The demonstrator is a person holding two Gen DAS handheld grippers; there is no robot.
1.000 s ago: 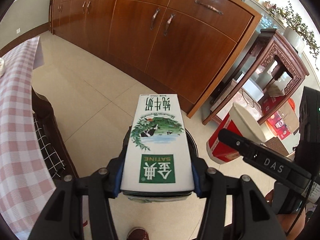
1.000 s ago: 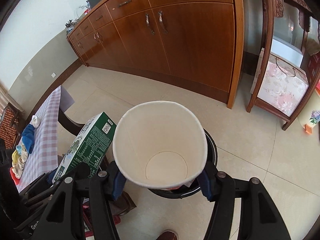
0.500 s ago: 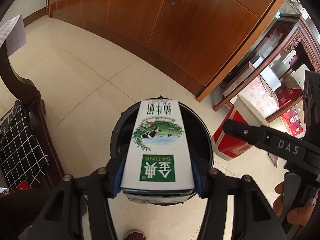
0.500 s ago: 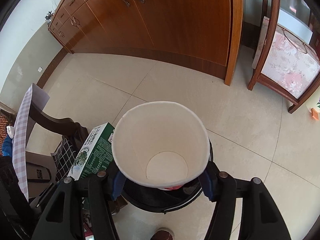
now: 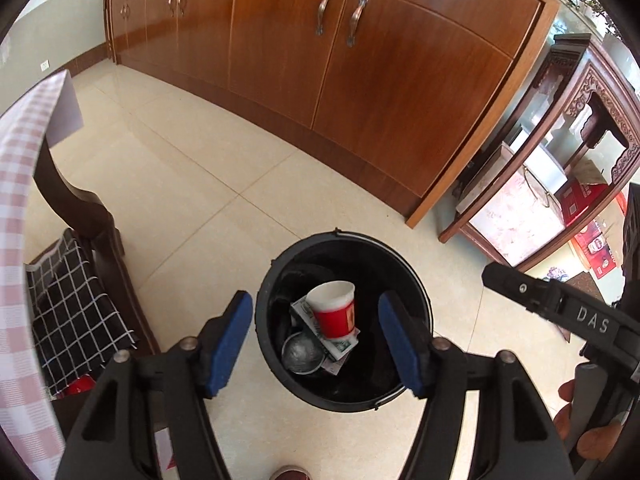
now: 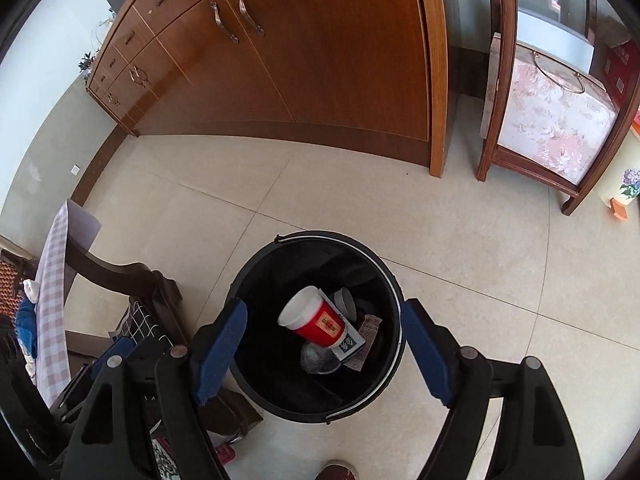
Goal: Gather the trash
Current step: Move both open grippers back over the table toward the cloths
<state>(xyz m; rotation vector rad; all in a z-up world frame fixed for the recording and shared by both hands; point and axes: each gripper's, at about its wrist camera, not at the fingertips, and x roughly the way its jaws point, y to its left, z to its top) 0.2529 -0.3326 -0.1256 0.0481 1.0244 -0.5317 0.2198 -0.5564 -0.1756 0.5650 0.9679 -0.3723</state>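
A black bin [image 5: 340, 235] [image 6: 316, 237] stands on the tiled floor right under both grippers. Inside it a red paper cup [image 5: 334, 316] [image 6: 318, 322] lies tilted on a green and white milk carton [image 5: 340, 347] [image 6: 350, 342], beside a grey crumpled ball [image 5: 300, 354] [image 6: 316, 356]. My left gripper [image 5: 316, 299] hangs over the bin with its jaws opening and nothing between the blue pads. My right gripper [image 6: 325, 305] is also above the bin, jaws opening and empty. One of its fingers [image 5: 532, 292] shows at the right of the left wrist view.
A long wooden cabinet [image 5: 360, 80] [image 6: 320, 60] runs behind the bin. A dark chair with a checked cushion [image 5: 76, 312] and a table with a pink checked cloth [image 5: 16, 200] are at the left. A carved stand holding a floral box [image 6: 556, 120] is at the right. A shoe tip [image 6: 336, 472] is below.
The milk carton has left my left gripper and the paper cup my right one. Both now lie in the bin, and both pairs of jaws stand wider apart.
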